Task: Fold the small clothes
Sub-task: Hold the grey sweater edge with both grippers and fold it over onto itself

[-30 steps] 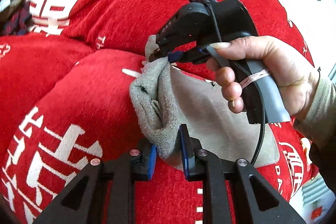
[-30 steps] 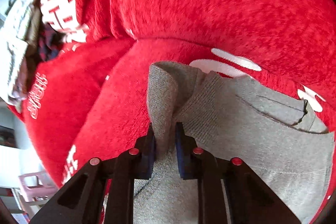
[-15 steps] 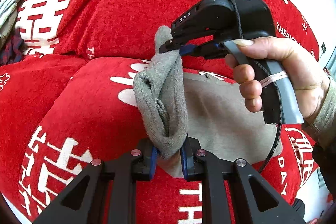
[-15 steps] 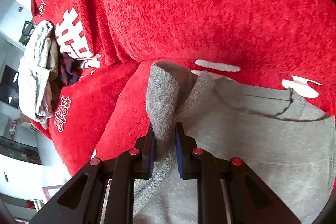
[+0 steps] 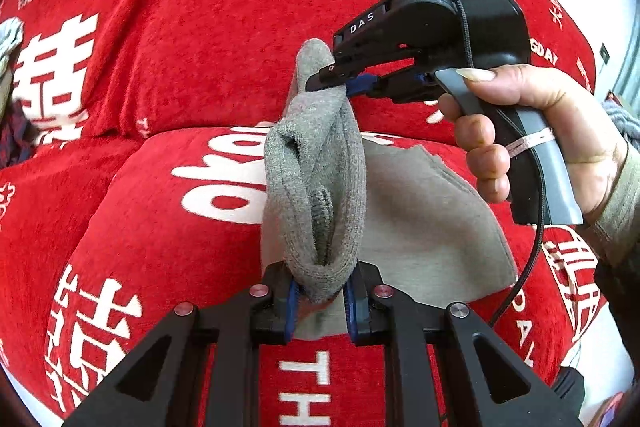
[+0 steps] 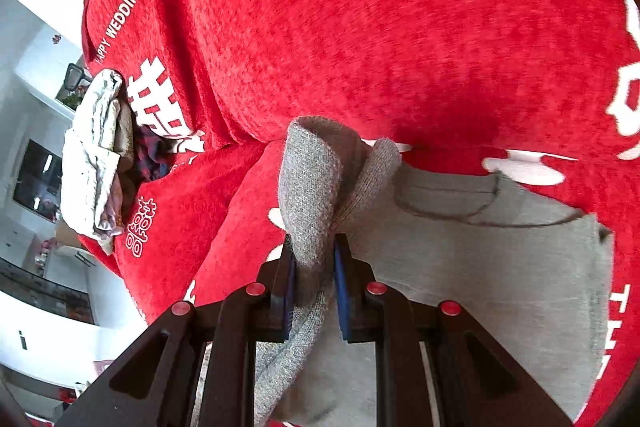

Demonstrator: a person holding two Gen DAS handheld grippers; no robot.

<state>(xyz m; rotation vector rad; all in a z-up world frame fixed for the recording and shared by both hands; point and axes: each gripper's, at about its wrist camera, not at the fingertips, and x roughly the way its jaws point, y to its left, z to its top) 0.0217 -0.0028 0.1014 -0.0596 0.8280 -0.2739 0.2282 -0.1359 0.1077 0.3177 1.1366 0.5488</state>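
A small grey knit garment (image 5: 420, 219) lies on a red sofa cover with white lettering. Its ribbed edge (image 5: 316, 187) is lifted off the seat and stretched between both grippers. My left gripper (image 5: 320, 301) is shut on the near end of that edge. My right gripper (image 5: 340, 85), held in a hand, is shut on the far end, above the seat. In the right wrist view the right gripper (image 6: 314, 267) pinches the grey edge (image 6: 312, 179), and the rest of the garment (image 6: 500, 267) lies flat to the right.
The red sofa backrest (image 5: 240, 27) rises behind the seat cushion (image 5: 160, 227). A pile of other clothes (image 6: 100, 155) sits at the sofa's far left end. Room furniture (image 6: 36, 179) shows beyond the sofa edge.
Both grippers have lifted the garment's ribbed edge higher off the seat. The right gripper has moved up and away from the left one, and the edge now stands stretched between them.
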